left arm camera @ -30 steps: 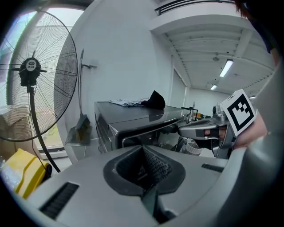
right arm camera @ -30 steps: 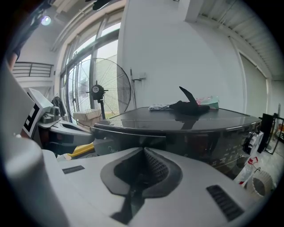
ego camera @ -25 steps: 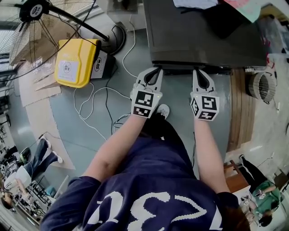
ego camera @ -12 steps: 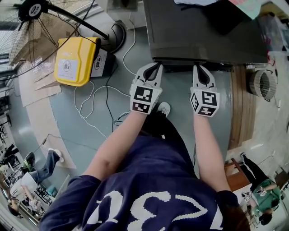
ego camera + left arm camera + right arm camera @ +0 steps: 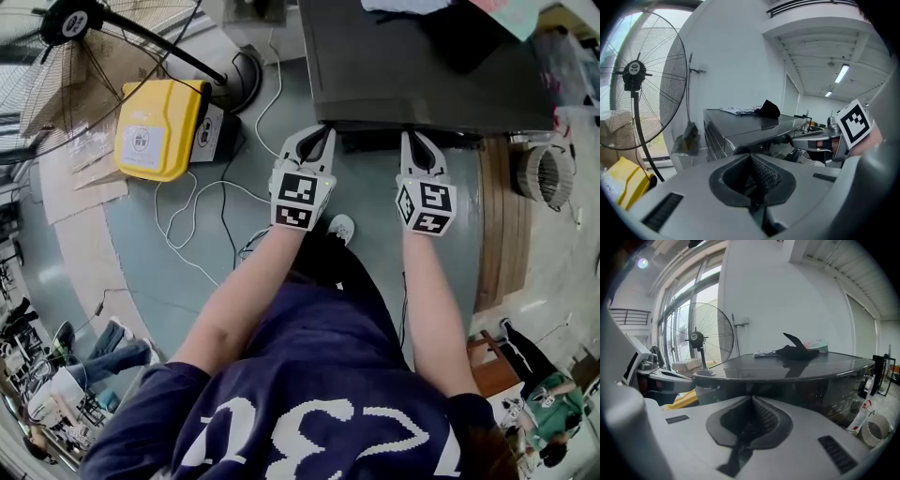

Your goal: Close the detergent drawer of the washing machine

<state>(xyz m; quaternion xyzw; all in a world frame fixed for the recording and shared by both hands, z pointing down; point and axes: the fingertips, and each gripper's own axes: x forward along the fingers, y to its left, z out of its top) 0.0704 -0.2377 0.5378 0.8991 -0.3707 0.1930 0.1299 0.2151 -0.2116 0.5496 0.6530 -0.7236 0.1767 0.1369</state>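
The dark washing machine (image 5: 431,75) fills the top of the head view, with clothes lying on its lid. Along its front edge a dark strip, the detergent drawer (image 5: 375,141), shows between my two grippers. My left gripper (image 5: 323,134) is shut and empty, its tip at the machine's front left corner. My right gripper (image 5: 412,139) is shut too, its tip against the front edge further right. In the left gripper view the shut jaws (image 5: 752,157) point at the machine (image 5: 740,129). The right gripper (image 5: 752,399) points at the machine's front (image 5: 801,390).
A yellow case (image 5: 155,127) and a big standing fan (image 5: 75,21) are on the floor to the left, with white cables (image 5: 197,216) trailing between. A round wire basket (image 5: 548,178) and a wooden strip (image 5: 492,216) lie to the right. Other people stand at the lower corners.
Both grippers have edged slightly toward the machine's front. Their jaws stay shut.
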